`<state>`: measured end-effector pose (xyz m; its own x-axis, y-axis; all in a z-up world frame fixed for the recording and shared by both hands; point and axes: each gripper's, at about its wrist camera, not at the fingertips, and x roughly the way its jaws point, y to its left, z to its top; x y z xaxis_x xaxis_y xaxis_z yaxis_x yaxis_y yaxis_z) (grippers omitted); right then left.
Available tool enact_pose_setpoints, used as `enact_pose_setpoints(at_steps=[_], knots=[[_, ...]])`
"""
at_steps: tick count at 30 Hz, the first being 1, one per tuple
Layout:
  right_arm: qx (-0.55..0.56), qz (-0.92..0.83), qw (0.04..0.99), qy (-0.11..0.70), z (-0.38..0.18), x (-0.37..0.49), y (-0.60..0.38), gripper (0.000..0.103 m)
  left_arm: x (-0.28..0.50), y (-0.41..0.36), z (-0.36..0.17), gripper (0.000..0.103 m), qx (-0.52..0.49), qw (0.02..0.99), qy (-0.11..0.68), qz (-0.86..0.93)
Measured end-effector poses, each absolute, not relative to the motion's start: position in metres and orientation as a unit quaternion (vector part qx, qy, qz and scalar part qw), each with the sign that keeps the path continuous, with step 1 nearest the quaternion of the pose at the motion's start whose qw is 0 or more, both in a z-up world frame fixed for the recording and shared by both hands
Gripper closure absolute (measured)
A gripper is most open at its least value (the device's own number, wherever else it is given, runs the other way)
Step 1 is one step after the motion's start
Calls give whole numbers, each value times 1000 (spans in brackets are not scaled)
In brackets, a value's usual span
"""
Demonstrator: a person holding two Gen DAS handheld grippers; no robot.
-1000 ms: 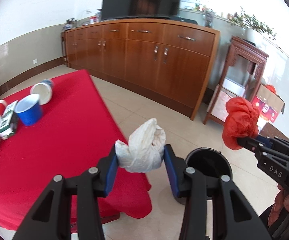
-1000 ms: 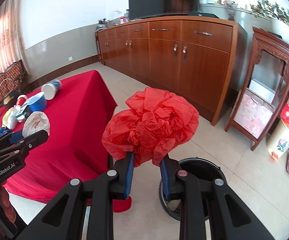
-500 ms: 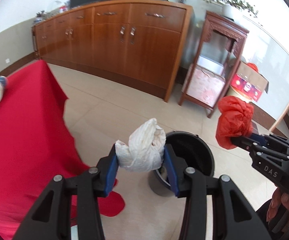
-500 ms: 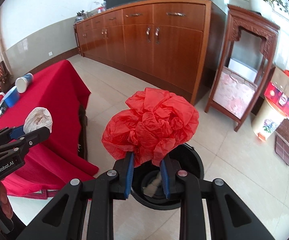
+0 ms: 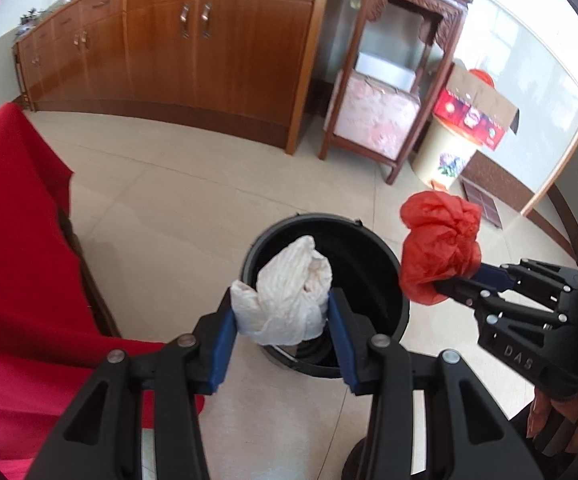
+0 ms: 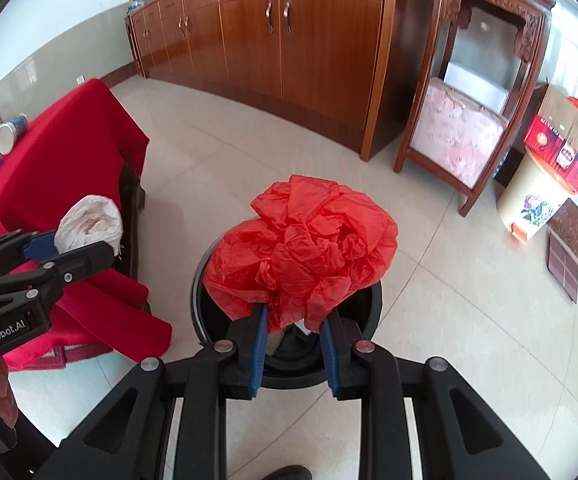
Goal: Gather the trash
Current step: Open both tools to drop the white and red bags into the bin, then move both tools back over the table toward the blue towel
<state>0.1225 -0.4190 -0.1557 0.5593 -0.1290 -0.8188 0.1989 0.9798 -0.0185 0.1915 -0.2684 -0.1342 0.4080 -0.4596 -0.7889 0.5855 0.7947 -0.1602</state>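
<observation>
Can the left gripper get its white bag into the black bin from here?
Probably yes: the left gripper holds the white plastic bag before the black bin's open mouth, with the right gripper's red plastic bag off to the side.

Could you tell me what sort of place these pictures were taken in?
Probably a home living or dining room: a long wooden sideboard along the wall, a table under a red cloth, a tiled floor and a carved wooden stand.

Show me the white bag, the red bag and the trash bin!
white bag (image 5: 289,296), left wrist view, crumpled middle.
red bag (image 6: 305,248), right wrist view, crinkled middle.
trash bin (image 5: 365,258), left wrist view, inner wall.
</observation>
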Motion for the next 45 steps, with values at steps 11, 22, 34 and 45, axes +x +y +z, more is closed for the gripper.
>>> enact_pose_setpoints(at_steps=[11, 22, 34, 45], knots=[[29, -74, 854, 514, -213, 139, -447, 77, 208, -306, -179, 55, 88, 808, 477, -334], [23, -95, 828, 553, -255, 161, -474, 8, 220, -294, -185, 0, 111, 831, 471, -275], [44, -142, 838, 525, -231, 151, -474, 0, 208, -262, -157, 0, 114, 846, 456, -253], [37, -123, 864, 487, -177, 137, -435, 0, 192, -231, -118, 0, 103, 870, 422, -234]])
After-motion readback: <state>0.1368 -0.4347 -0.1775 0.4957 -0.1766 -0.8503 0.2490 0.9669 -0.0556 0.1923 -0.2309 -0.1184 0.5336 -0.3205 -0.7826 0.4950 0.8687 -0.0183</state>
